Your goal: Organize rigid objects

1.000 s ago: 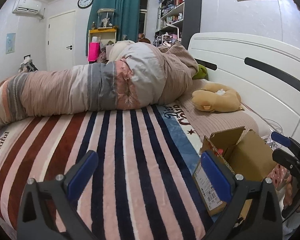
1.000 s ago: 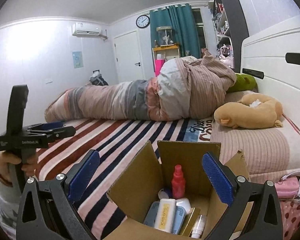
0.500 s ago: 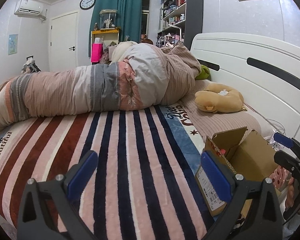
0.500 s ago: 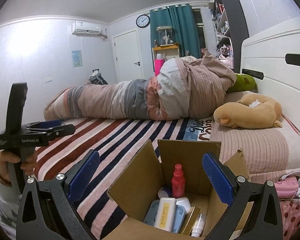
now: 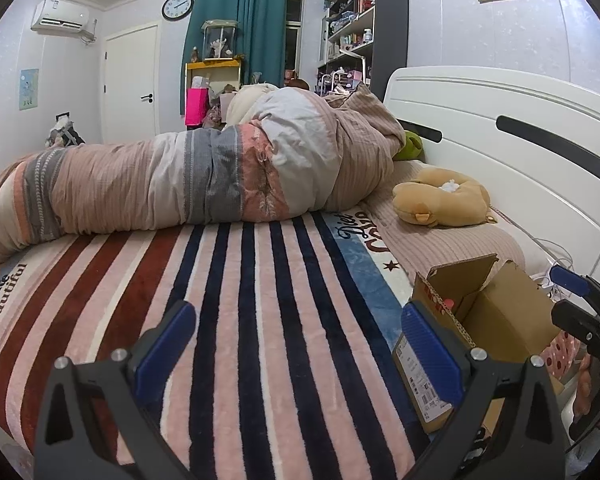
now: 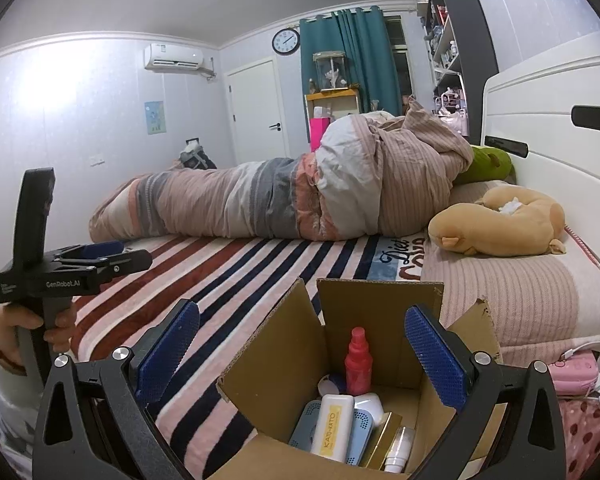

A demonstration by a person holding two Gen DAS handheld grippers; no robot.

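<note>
An open cardboard box [image 6: 380, 312] sits on the striped blanket at the bed's near right; it also shows in the left wrist view [image 5: 500, 312]. Inside are a red spray bottle [image 6: 358, 364], a white case with yellow lettering [image 6: 332, 426], a blue-grey case [image 6: 362, 432] and a small white bottle [image 6: 398, 450]. My right gripper [image 6: 302, 356] is open and empty, just above the box's opening. My left gripper [image 5: 296, 354] is open and empty over the blanket, left of the box. In the right wrist view it [image 6: 112, 256] is held up at the left.
A striped blanket [image 5: 240, 320] covers the bed. A rolled duvet [image 5: 204, 176] lies across the far side. A tan plush toy [image 5: 444, 204] rests on the pillow by the white headboard [image 5: 500, 140]. A pink item with cables [image 6: 572, 372] lies right of the box.
The left gripper's view has shifted slightly, rising and drawing back a little. The right gripper stays over the box. Both stay open.
</note>
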